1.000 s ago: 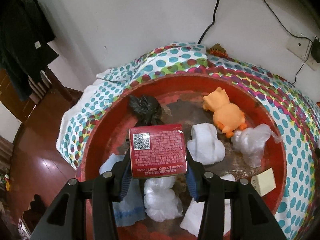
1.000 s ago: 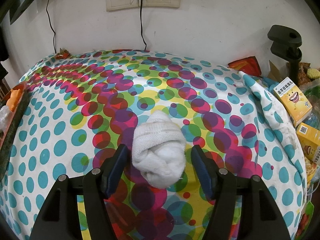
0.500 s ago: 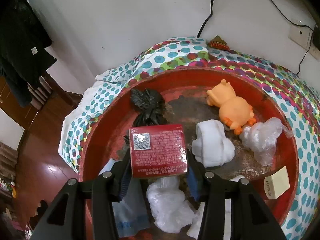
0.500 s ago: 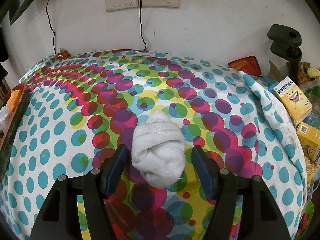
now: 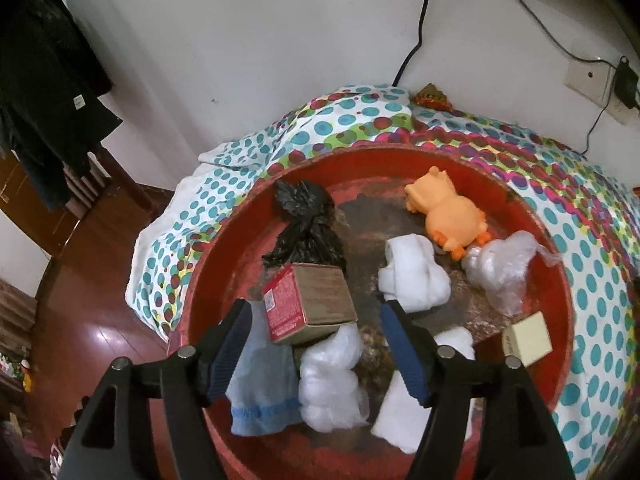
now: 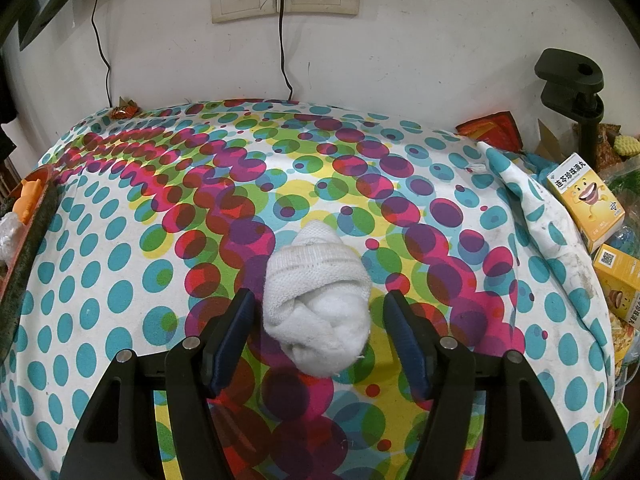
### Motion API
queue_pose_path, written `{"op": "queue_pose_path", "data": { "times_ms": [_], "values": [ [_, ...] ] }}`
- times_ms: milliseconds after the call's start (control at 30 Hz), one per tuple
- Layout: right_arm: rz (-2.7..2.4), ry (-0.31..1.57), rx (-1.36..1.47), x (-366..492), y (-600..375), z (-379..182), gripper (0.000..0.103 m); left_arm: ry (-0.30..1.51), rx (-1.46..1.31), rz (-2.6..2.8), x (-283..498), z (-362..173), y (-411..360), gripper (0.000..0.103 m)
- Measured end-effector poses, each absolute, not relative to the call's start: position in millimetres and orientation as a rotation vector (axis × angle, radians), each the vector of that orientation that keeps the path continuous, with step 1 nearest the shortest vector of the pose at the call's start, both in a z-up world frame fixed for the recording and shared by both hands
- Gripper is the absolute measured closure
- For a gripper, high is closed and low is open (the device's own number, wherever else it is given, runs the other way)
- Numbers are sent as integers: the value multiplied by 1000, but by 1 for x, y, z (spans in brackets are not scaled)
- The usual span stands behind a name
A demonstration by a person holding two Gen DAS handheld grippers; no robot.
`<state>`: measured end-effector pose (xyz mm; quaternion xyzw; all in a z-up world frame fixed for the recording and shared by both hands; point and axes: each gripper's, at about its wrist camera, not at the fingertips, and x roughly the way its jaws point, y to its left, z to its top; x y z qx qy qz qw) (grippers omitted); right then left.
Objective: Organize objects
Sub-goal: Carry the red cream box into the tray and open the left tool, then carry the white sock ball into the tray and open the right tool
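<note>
Left gripper (image 5: 316, 344): held with jaws apart above the red basin (image 5: 558, 276); nothing is clamped.
Red box (image 5: 308, 306): seen tilted inside the basin, just beyond the left gripper at about 12 o'clock, resting partly on a white plastic bag (image 5: 330, 380); no finger is touching it.
Basin contents: a black bag (image 5: 306, 228) is placed at 11 o'clock, an orange toy (image 5: 446, 212) at 1 o'clock, a white sock bundle (image 5: 412, 276) near the centre, a clear bag (image 5: 500, 272) at 2 o'clock, a cream box (image 5: 528, 338) at 3 o'clock, and a blue-edged cloth (image 5: 262, 392) at 7 o'clock.
Right gripper (image 6: 318, 320): held with jaws apart on either side of a rolled white sock (image 6: 318, 300), which lies on the dotted desk (image 6: 120, 280) cloth; no contact can be seen.
Progress: the basin is judged largely filled; the rolled sock is still left outside it, with the basin's rim at 9 o'clock in the right view.
</note>
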<state>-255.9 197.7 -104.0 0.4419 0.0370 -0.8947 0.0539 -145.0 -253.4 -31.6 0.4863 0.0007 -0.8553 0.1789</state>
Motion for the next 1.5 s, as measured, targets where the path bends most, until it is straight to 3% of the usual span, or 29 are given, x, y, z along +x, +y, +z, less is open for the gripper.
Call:
{"op": "queue_pose_path", "data": {
  "times_ms": [400,467,533,633,1067,1500],
  "values": [
    [-2713,115,1348,-255,198,-103,38,-35,1384,-2444,-111,-19,-236,34],
    [-2714,112,1355,-255,195,-102,42,-35,1389,-2448,-108,-16,-234,34],
    [-2708,125,1353,-253,189,-101,56,-46,1382,-2449,-105,-14,-231,34],
    [-2714,126,1369,-251,184,-100,65,-41,1389,-2453,-102,-12,-229,34],
    [-2672,49,1399,-223,173,-95,68,-33,1431,-2471,-98,-20,-219,34],
    [-2522,80,1275,-198,88,-62,68,54,1445,-2485,-92,-26,-231,34]
  ]
}}
